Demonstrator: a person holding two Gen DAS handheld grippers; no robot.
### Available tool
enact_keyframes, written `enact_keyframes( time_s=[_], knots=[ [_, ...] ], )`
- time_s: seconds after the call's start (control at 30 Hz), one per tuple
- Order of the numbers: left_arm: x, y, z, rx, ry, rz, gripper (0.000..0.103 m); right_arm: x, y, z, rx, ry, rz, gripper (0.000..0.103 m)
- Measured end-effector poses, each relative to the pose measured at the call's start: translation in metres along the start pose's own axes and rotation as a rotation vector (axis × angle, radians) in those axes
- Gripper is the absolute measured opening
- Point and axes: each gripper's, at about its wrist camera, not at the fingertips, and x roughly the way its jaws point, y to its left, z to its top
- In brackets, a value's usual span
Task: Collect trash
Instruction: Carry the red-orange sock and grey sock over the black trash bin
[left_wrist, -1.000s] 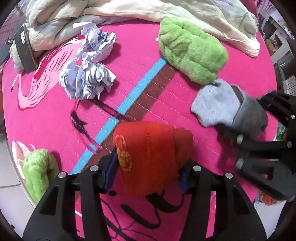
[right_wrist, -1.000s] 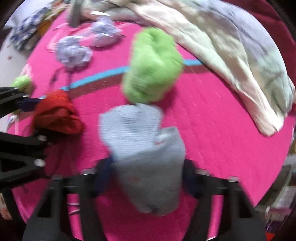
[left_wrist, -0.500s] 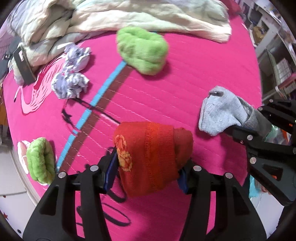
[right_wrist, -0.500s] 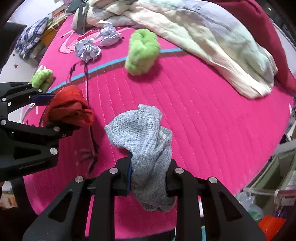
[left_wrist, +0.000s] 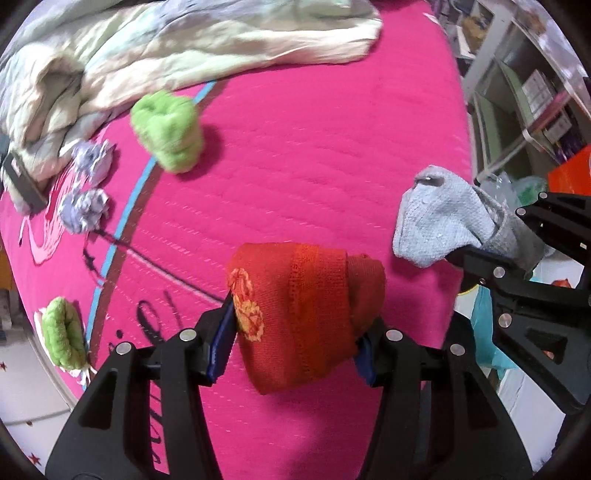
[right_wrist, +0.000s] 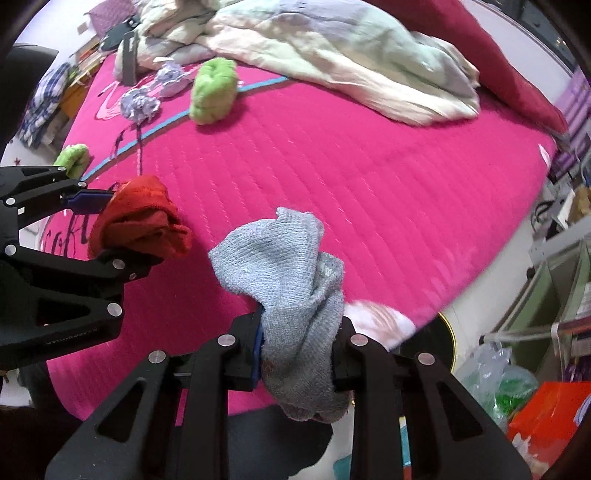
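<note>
My left gripper (left_wrist: 293, 341) is shut on a rolled red sock (left_wrist: 299, 314), held above the pink bed cover (left_wrist: 314, 147); the sock also shows in the right wrist view (right_wrist: 140, 218). My right gripper (right_wrist: 299, 354) is shut on a grey sock (right_wrist: 291, 277), held over the bed's near edge; it shows at the right in the left wrist view (left_wrist: 443, 225). Two crumpled paper balls (left_wrist: 83, 210) (left_wrist: 94, 158) lie far left on the cover, also in the right wrist view (right_wrist: 140, 103).
A big green fluffy bundle (left_wrist: 168, 129) and a small one (left_wrist: 62, 338) lie on the cover. A pale rumpled quilt (right_wrist: 332, 55) covers the far side. Shelves (left_wrist: 517, 96), plastic bags (right_wrist: 495, 373) and an orange bag (right_wrist: 546, 417) stand right of the bed.
Both grippers have lifted and pulled back toward the bed's right edge with their socks. The paper balls and green bundles look farther away.
</note>
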Motion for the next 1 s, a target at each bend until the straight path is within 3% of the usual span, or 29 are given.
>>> enact_keyframes(
  time_s=[1.0],
  knots=[
    [0.029, -0.172, 0.049, 0.344, 0.025, -0.071, 0.053, -0.037, -0.146, -0.115, 0.360, -0.025, -0.103, 0.022]
  ],
)
